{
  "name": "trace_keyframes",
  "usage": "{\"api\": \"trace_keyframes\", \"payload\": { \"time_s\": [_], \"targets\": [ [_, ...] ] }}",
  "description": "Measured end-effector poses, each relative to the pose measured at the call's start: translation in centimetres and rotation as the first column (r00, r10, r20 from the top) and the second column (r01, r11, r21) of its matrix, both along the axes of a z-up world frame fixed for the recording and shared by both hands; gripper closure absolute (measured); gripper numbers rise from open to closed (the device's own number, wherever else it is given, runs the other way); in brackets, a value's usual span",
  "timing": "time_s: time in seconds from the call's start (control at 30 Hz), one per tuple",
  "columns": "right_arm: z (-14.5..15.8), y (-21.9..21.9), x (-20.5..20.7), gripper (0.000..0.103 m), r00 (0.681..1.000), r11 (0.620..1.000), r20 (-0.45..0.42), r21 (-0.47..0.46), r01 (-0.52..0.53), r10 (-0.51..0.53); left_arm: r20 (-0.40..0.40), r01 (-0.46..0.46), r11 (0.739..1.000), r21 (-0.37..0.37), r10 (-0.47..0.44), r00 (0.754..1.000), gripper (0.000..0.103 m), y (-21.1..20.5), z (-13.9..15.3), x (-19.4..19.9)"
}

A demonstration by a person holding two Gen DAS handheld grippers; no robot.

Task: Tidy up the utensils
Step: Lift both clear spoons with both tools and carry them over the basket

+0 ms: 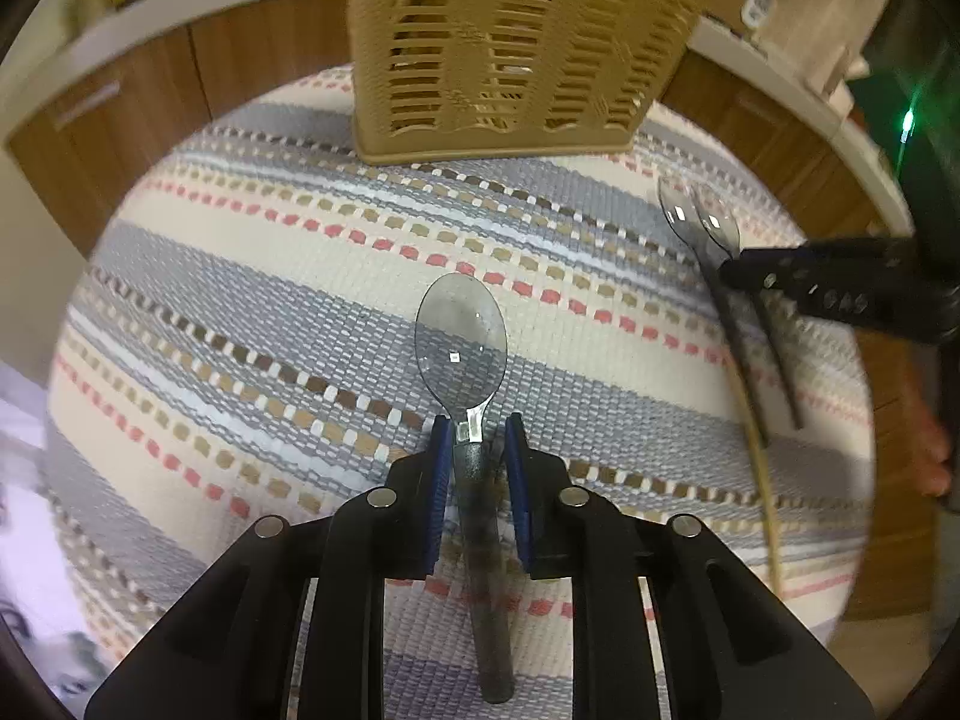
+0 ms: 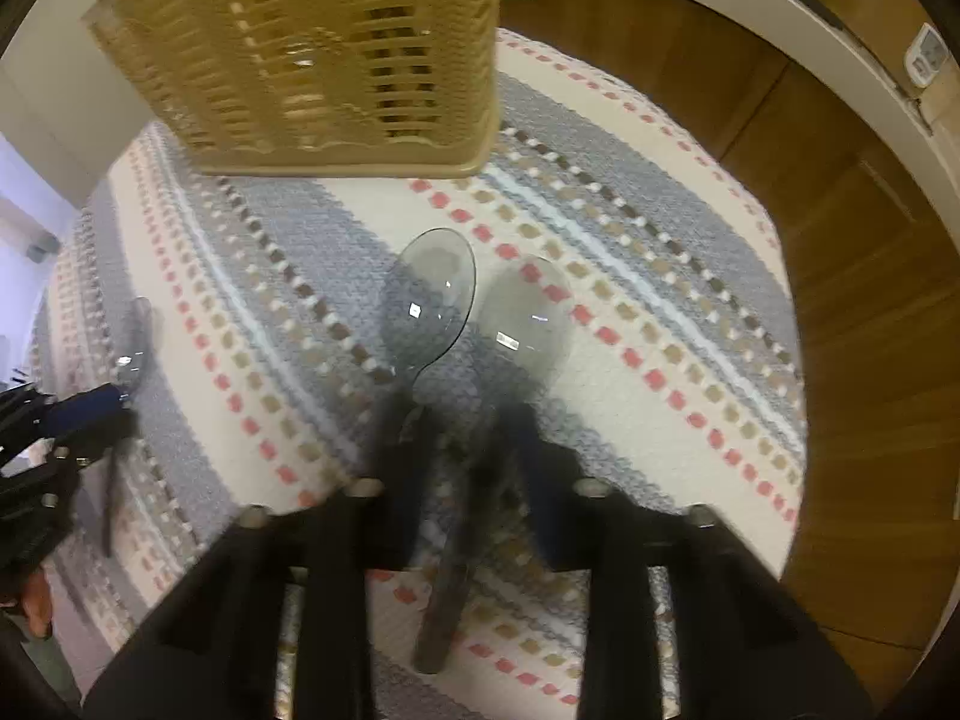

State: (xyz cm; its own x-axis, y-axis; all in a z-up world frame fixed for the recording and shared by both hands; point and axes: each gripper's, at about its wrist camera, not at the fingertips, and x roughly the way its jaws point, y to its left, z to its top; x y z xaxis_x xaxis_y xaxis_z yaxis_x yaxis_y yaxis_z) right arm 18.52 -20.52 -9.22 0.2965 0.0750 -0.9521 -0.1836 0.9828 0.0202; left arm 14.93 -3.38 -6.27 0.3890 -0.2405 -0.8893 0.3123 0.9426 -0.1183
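Note:
A tan slotted utensil basket [image 1: 510, 42] stands at the far side of a round table; it also shows in the right wrist view [image 2: 324, 54]. My left gripper [image 1: 477, 438] straddles the neck of a clear grey plastic spoon [image 1: 462, 339] lying on the cloth, with small gaps on both sides of the handle. My right gripper [image 2: 465, 420] is blurred and sits around the handles of two clear spoons [image 2: 429, 300] [image 2: 525, 315] lying side by side. The right gripper [image 1: 729, 273] and those two spoons [image 1: 699, 216] also show in the left wrist view.
A striped woven cloth [image 1: 240, 312] in grey, cream and pink covers the round table. Wooden cabinets [image 2: 870, 240] with a white counter ring the table. The left gripper [image 2: 114, 405] shows at the left edge of the right wrist view.

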Motion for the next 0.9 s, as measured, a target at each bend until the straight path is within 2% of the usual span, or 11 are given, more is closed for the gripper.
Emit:
{"api": "trace_keyframes", "payload": {
  "time_s": [0.07, 0.13, 0.23, 0.43, 0.53, 0.6, 0.7, 0.8, 0.83, 0.87, 0.9],
  "targets": [
    [0.1, 0.4, -0.5, 0.093, 1.000, 1.000, 0.024, -0.003, -0.001, 0.001, 0.029, 0.001, 0.998, 0.056, -0.003, 1.000, 0.093, -1.2, -0.1, -0.3],
    [0.3, 0.1, -1.1, 0.094, 0.999, 1.000, 0.051, 0.024, -0.001, 0.000, 0.069, -0.015, 0.998, 0.059, 0.011, 0.998, 0.093, -1.6, -0.1, -0.7],
    [1.1, -0.6, -2.1, 0.094, 0.995, 0.994, 0.102, 0.110, -0.017, 0.006, 0.121, -0.028, 0.998, -0.057, 0.034, 0.992, 0.093, -0.8, 0.5, -1.0],
    [5.2, -2.7, -5.3, 0.094, 0.964, 0.976, 0.264, 0.214, -0.045, -0.013, 0.237, -0.036, 0.979, -0.202, 0.084, 0.968, 0.093, 0.7, 3.8, -1.6],
    [8.2, -3.2, -6.6, 0.094, 0.926, 0.968, 0.375, 0.243, -0.064, -0.033, 0.338, -0.027, 0.959, -0.282, 0.126, 0.933, 0.093, 1.3, 6.7, -1.9],
    [9.9, -2.7, -6.8, 0.094, 0.903, 0.963, 0.428, 0.260, -0.075, -0.045, 0.415, -0.020, 0.945, -0.326, 0.162, 0.895, 0.093, 1.6, 9.1, -1.9],
    [12.9, -2.1, -6.1, 0.094, 0.850, 0.955, 0.522, 0.281, -0.093, -0.071, 0.501, -0.009, 0.926, -0.377, 0.211, 0.840, 0.093, 1.9, 12.1, -1.4],
    [16.3, -1.9, -5.7, 0.094, 0.769, 0.957, 0.630, 0.273, -0.095, -0.103, 0.583, 0.007, 0.904, -0.427, 0.269, 0.766, 0.093, 1.8, 15.0, 0.1],
    [16.9, -1.7, -5.2, 0.094, 0.750, 0.958, 0.652, 0.270, -0.093, -0.111, 0.599, 0.004, 0.902, -0.431, 0.282, 0.750, 0.093, 1.4, 15.5, 0.5],
    [17.6, -1.4, -4.9, 0.094, 0.724, 0.958, 0.679, 0.269, -0.095, -0.119, 0.622, 0.003, 0.895, -0.445, 0.307, 0.721, 0.093, 1.1, 16.3, 1.2],
    [18.3, -1.4, -4.4, 0.094, 0.691, 0.958, 0.711, 0.270, -0.097, -0.130, 0.634, 0.010, 0.885, -0.466, 0.326, 0.702, 0.093, 0.9, 16.8, 2.0]
  ]
}}
